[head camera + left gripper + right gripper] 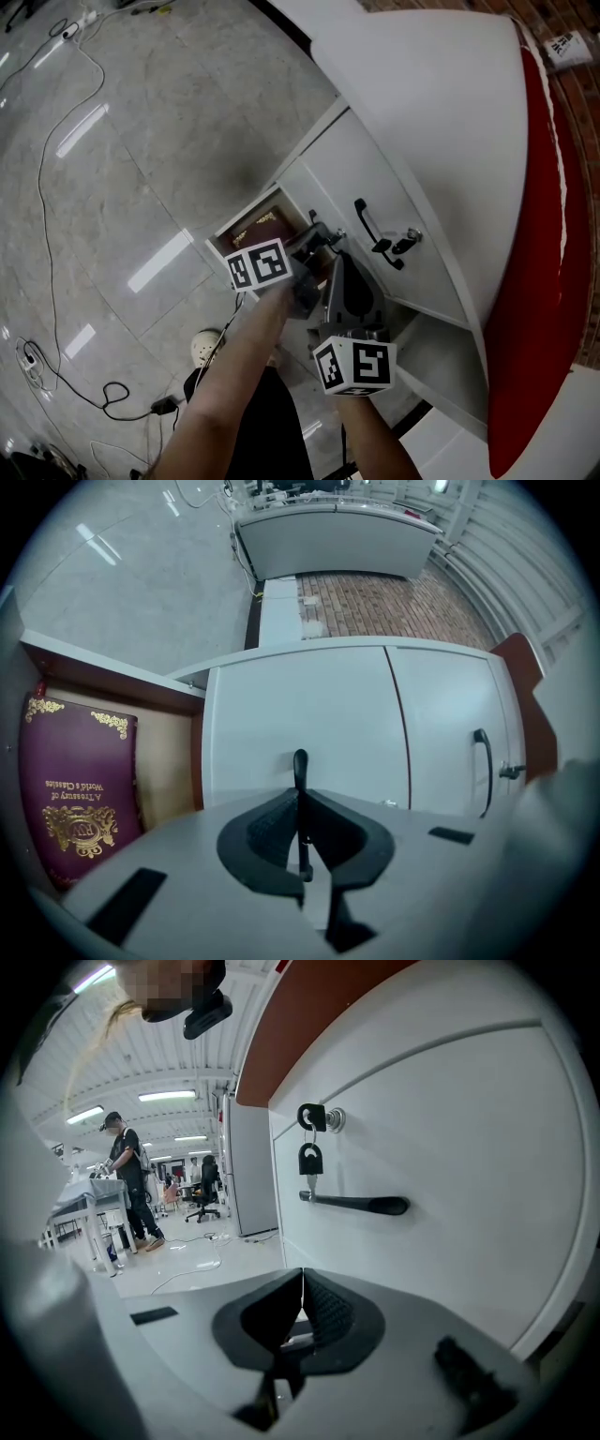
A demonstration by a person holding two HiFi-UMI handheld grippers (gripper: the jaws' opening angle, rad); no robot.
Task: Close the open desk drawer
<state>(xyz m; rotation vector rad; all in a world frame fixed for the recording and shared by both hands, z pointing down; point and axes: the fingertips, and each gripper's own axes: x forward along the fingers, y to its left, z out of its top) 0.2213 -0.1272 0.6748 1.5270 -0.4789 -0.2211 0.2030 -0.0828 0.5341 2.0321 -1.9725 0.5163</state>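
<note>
With left gripper clamped on the thin black bar handle of the open white-fronted drawer dead ahead, right gripper closed empty, push straight in.

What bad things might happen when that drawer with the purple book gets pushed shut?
1. The left gripper is shut on only the thin black handle of the drawer, so it might slip off during the push.
2. The right gripper, shut and empty, sits close to the keys hanging on the next white panel. A bump might knock them.
3. The book might slide around inside if the drawer shuts hard.
</note>
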